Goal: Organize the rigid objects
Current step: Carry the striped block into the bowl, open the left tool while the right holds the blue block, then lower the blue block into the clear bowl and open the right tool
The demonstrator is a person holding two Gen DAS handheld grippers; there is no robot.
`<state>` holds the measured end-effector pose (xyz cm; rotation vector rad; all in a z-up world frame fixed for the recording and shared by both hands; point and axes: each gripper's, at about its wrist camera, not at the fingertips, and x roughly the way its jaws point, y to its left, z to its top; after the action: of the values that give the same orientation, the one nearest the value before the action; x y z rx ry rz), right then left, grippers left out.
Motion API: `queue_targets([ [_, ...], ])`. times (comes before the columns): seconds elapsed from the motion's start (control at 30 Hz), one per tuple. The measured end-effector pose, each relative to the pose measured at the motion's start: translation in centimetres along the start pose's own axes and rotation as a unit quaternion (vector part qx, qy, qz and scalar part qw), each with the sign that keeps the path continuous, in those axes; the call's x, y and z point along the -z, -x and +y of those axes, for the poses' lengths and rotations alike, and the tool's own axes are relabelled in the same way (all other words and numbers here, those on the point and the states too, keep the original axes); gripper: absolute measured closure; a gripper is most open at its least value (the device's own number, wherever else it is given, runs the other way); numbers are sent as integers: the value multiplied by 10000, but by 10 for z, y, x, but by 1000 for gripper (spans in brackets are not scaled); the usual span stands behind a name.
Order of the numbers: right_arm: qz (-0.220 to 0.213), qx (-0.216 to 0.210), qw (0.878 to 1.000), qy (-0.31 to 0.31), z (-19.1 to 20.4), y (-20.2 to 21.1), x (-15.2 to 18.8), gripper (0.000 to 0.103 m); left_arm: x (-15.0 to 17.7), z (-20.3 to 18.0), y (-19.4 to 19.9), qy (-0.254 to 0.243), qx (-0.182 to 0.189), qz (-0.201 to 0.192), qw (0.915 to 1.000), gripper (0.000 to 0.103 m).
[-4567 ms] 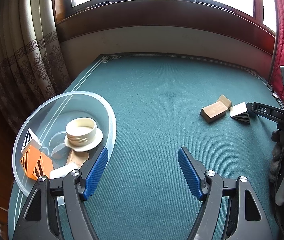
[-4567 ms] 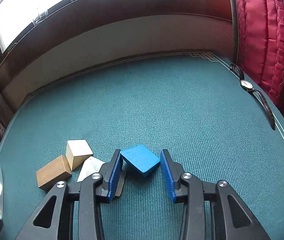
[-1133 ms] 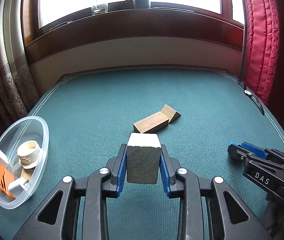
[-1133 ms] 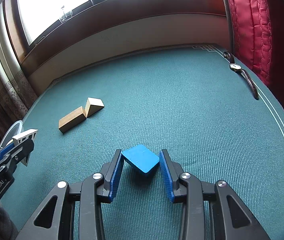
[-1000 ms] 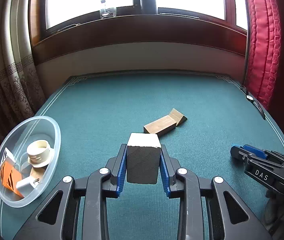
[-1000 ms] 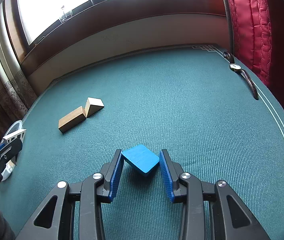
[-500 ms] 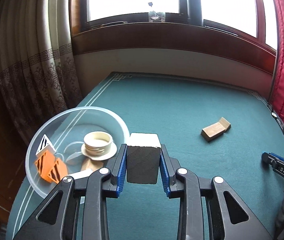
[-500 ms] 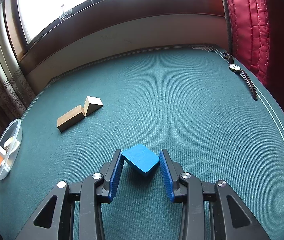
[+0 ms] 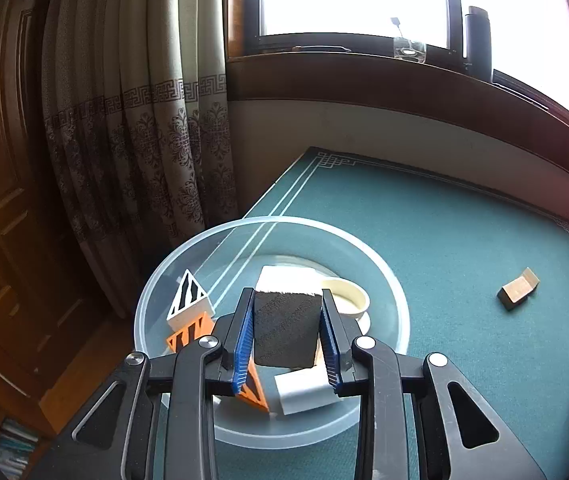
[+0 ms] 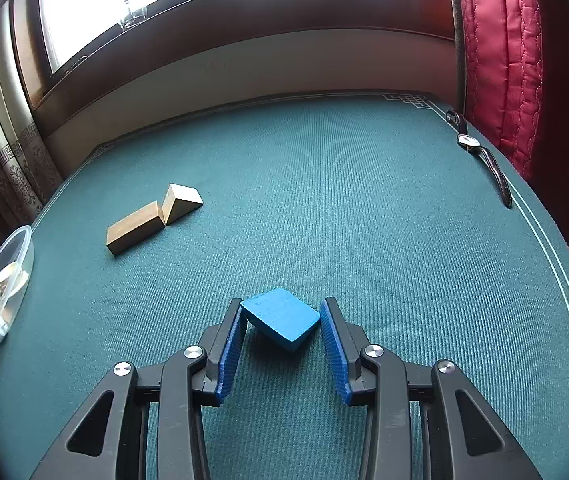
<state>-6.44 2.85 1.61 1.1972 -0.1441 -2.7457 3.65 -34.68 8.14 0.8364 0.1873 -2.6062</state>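
Bowl beneath your left tongs, pinching the black block: releasing high risks bouncing out; right tongs are gripping the blue block.

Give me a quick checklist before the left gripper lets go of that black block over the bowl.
1. Black block clamped in the left gripper: ok.
2. Block is over the clear bowl: ok.
3. Free landing spot: not ok; cream cup, white piece and orange striped pieces lie below.
4. Height above the contents: cannot tell.
5. Right gripper away from the bowl, holding the blue block: ok.
6. Wooden blocks on the table left to collect: ok.
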Motion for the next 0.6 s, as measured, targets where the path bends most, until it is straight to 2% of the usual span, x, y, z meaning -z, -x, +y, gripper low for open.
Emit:
queue_targets([
  [0.1,-9,82,10000,27,1,1,0,63,-1,16,-8,225,-55,139,9996,67],
  [0.13,-14,115,9999,28,2,1,0,63,-1,21,-10,326,-33,208,9992,55],
  [0.17,-24,152,9999,11,2,2,0,63,-2,27,-12,436,-6,259,9987,38],
  [0.2,-31,171,9998,-32,2,3,0,63,-3,32,-12,536,-12,262,9982,33],
  [0.4,-176,-65,9997,-183,24,13,0,64,-10,53,-5,766,-208,56,9968,32],
  [0.6,-329,-687,9969,198,88,27,-5,64,-15,61,0,856,-284,-9,9959,32],
])
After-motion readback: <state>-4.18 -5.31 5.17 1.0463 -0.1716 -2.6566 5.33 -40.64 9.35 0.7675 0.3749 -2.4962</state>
